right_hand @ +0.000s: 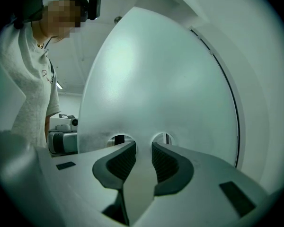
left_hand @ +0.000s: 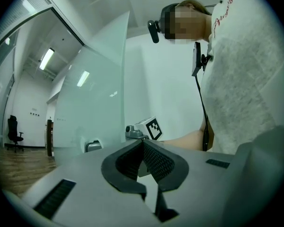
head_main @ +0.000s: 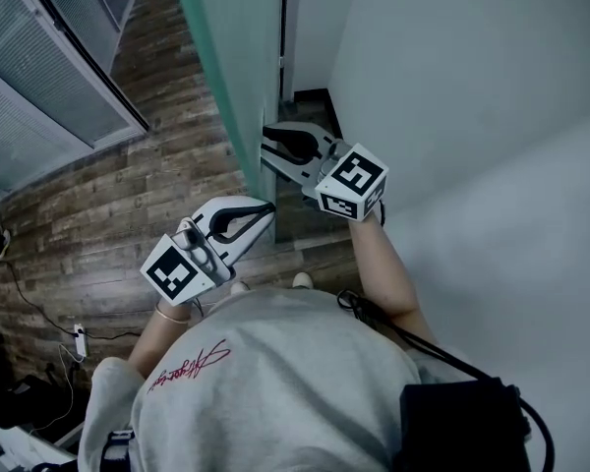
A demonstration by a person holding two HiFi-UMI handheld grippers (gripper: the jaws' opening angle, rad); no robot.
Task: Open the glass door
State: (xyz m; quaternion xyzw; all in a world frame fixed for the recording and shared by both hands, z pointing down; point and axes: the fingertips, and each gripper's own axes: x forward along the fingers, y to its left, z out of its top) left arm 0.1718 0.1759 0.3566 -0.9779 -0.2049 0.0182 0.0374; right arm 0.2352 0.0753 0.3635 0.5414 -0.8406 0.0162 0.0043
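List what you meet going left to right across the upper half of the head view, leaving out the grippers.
window blinds → wooden floor → glass door → white wall

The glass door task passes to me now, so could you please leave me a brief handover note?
Right hand-held gripper: closed on the pale handle of the glass door.
Left hand-held gripper: shut, empty, near the door's free edge.
Done: handle gripped; door looks partly swung.
Left: finish swinging it open, then release.
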